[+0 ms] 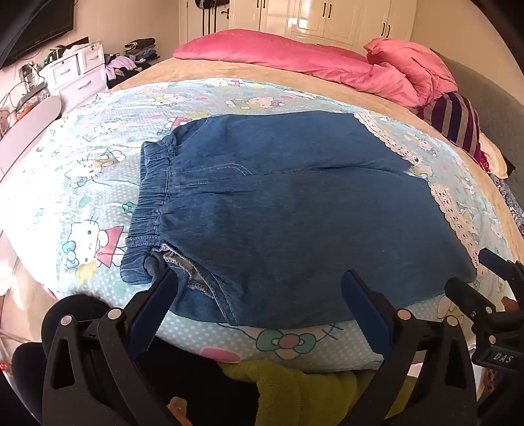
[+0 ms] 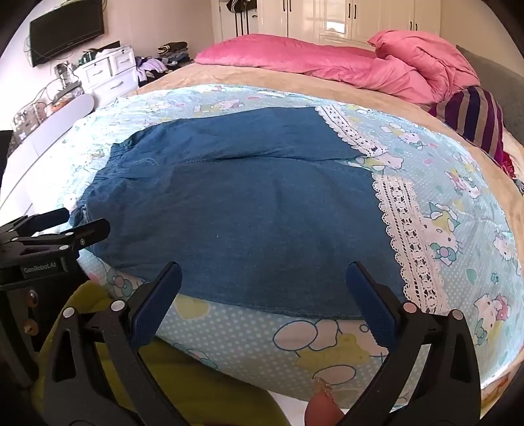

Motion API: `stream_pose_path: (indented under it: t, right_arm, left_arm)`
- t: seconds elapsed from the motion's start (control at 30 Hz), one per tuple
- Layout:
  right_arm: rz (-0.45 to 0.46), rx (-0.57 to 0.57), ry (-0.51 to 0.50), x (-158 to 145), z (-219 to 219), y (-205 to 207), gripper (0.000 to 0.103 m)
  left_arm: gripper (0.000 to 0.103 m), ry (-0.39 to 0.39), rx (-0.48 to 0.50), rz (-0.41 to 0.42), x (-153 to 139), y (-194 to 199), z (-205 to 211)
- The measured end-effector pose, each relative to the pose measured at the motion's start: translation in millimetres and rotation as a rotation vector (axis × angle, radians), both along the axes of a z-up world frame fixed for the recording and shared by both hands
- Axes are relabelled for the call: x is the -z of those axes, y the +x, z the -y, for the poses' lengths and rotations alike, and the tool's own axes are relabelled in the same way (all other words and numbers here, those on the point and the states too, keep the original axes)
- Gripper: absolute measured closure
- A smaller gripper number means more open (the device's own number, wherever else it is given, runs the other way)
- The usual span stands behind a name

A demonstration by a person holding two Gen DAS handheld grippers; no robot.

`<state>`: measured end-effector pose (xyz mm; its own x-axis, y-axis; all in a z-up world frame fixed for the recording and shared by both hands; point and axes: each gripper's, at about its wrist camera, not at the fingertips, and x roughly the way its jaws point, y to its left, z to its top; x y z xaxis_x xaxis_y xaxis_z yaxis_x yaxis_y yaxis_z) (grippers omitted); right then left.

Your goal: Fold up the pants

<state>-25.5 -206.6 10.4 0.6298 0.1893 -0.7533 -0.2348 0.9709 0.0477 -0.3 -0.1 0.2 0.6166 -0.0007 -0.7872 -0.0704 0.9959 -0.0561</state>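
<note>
Blue denim pants (image 1: 278, 203) lie flat on a cartoon-print sheet (image 1: 91, 183), elastic waistband to the left and white lace hems (image 2: 406, 236) to the right. My left gripper (image 1: 258, 278) stands open over the near edge by the waistband corner, with its left fingertip just touching the cloth there. My right gripper (image 2: 263, 268) is open over the near edge of the pants (image 2: 235, 222), closer to the leg end, nothing pressed between its pads. Each gripper shows at the edge of the other's view: the right gripper (image 1: 491, 262) and the left gripper (image 2: 85, 226).
The sheet lies on a beige bed (image 1: 262, 72) with pink bedding (image 1: 327, 59) and a striped garment (image 1: 458, 121) at the far right. White drawers (image 1: 75, 68) and a wall screen (image 2: 65, 29) stand to the left. Yellow-green cloth (image 1: 294, 386) hangs at the bed's near edge.
</note>
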Motion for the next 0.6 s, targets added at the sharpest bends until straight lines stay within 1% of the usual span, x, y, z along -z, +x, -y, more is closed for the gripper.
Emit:
stream_pose_path:
  t: [0.23, 0.27, 0.37, 0.4, 0.47, 0.5, 0.6]
  right_arm:
    - [0.005, -0.003, -0.006, -1.2, 0.1, -0.9, 0.008]
    - [0.006, -0.003, -0.007, -1.4, -0.2, -0.8, 0.008]
    - [0.009, 0.0, -0.01, -3.4, -6.1, 2.3, 0.008]
    - [0.012, 0.002, 0.003, -4.7, -4.3, -3.7, 0.008]
    - [0.017, 0.0, 0.008, -2.9, 0.4, -3.2, 0.008]
    - [0.016, 0.0, 0.008, -3.1, 0.6, -3.2, 0.008]
    - [0.016, -0.001, 0.007, -3.7, 0.3, -2.6, 0.008]
  left_arm:
    - [0.004, -0.001, 0.0, -0.002, -1.2, 0.1, 0.8]
    - [0.004, 0.0, 0.002, -0.002, -6.3, -1.5, 5.9]
    - [0.004, -0.001, 0.006, 0.001, -5.8, 1.1, 0.9]
    - [0.004, -0.001, 0.007, 0.001, -6.4, 1.6, 1.0]
    - [0.004, 0.0, 0.008, 0.002, -7.6, 2.6, 1.1]
    - [0.004, 0.001, 0.006, 0.007, -3.4, -4.4, 3.4]
    - [0.004, 0.0, 0.009, 0.01, -2.8, -5.9, 3.3]
